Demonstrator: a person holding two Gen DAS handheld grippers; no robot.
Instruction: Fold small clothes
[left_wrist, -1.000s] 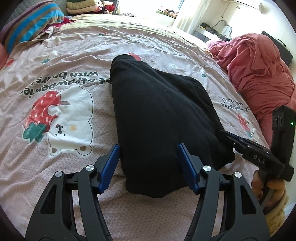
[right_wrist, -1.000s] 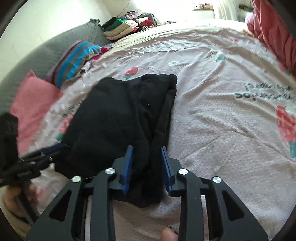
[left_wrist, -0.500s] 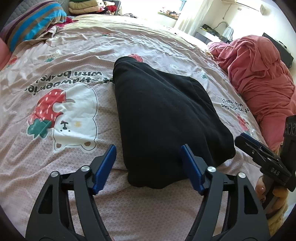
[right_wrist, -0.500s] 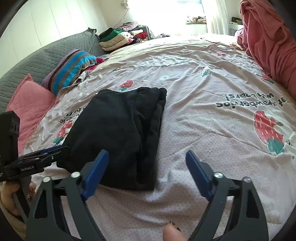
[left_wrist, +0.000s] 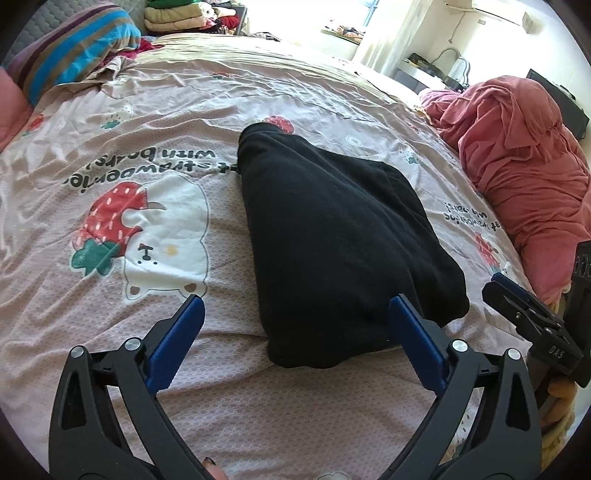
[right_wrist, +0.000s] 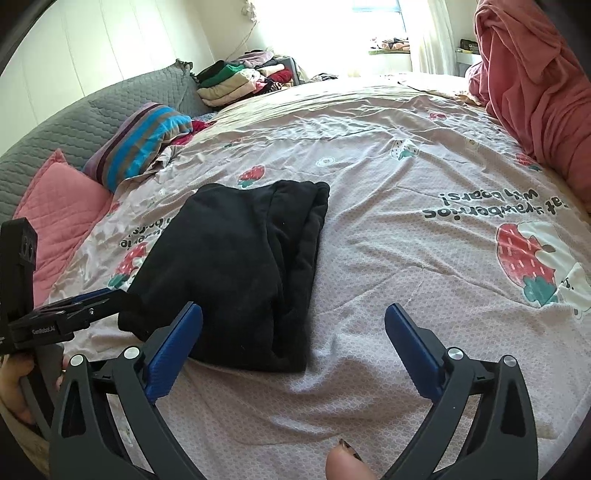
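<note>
From my left claw's camera, I see my left claw with its jaws opening wide, and its blue fingers press on nothing. The near edge of the black folded cloth lies between them, flat on the pink bed sheet with strawberries and a white bear printed on it. The cloth is in the middle of the bed. My other claw pokes in at the right edge, just beside the cloth's corner. A big red blanket is piled on the right side, well apart from the cloth. A striped pillow sits far back on the left. From my right claw's camera, I see my right claw with its jaws opening wide too, holding nothing. The black folded cloth lies a bit to the left, and my left blue finger is over its near edge. My left claw comes in from the left side, close to the cloth's corner. A pink cushion and a pile of folded clothes are farther back.
</note>
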